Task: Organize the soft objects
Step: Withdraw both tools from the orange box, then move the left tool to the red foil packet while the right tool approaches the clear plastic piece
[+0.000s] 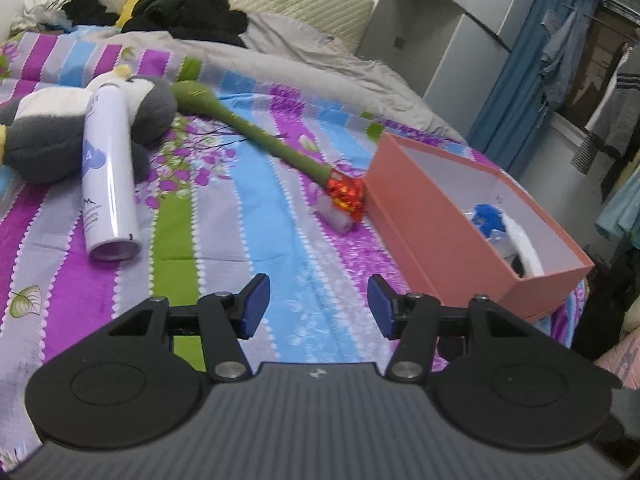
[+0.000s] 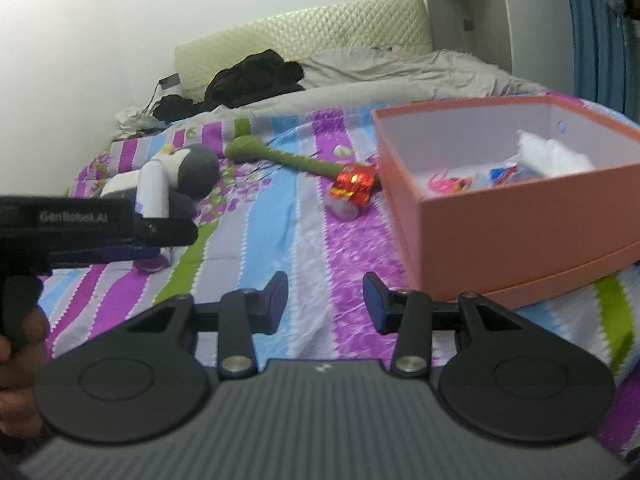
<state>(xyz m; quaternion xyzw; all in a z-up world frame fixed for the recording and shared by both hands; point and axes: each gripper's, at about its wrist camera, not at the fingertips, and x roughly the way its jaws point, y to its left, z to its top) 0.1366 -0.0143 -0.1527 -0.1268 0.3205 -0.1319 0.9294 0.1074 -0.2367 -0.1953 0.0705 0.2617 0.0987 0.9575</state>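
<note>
Both grippers, left gripper [image 1: 319,306] and right gripper [image 2: 325,304], hovering over the striped bed [image 1: 248,240], fingers apart, gripping nothing. Plush penguin [image 1: 48,132] far left under a white can [image 1: 106,176]; pink box [image 1: 460,216] right.

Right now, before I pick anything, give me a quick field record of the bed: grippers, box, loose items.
left gripper: open, empty
right gripper: open, empty
pink box: open, on the bed, already holds a few items
plush toy: on the bedspread, outside the box
white spray can: lying against the plush
green stick toy: red end touching the box
</note>
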